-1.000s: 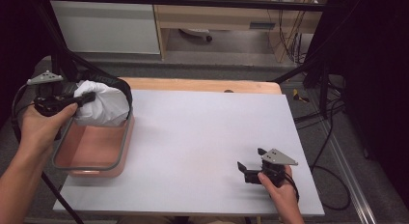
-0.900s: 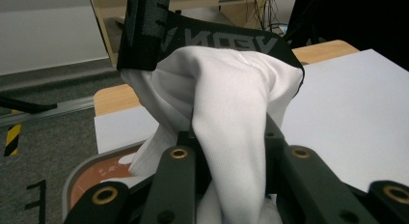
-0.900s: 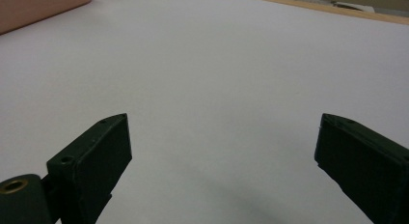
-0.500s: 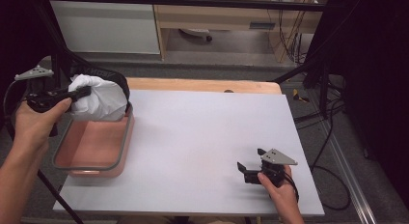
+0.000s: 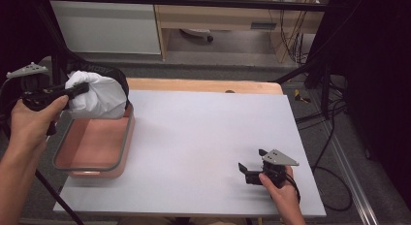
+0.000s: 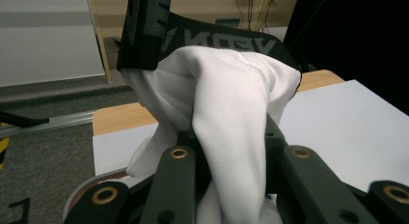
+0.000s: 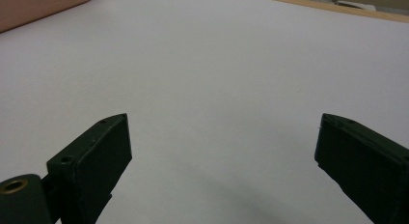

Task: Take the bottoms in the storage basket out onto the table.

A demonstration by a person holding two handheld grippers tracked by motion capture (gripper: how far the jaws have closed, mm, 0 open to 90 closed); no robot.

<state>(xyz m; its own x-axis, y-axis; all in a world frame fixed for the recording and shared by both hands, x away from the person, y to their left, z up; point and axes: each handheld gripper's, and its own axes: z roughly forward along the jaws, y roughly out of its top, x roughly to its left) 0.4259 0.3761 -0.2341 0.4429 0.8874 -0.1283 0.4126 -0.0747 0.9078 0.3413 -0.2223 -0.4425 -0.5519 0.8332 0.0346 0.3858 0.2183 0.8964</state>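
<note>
Lifted slightly higher and further left than a second ago, left gripper (image 5: 72, 90) clamps white garment with black waistband (image 5: 99, 94) above pink tray (image 5: 92, 152). Right gripper (image 5: 249, 171), jaws apart, rests unmoved on white table (image 5: 203, 133), well apart.

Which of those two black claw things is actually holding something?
The left gripper, pinching the white cloth above the pink tray. The right gripper rests open on the table.

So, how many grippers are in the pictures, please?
2. The left gripper, at the table's left edge, is shut on a white cloth above the pink tray. The right gripper rests open near the table's front right corner.
</note>
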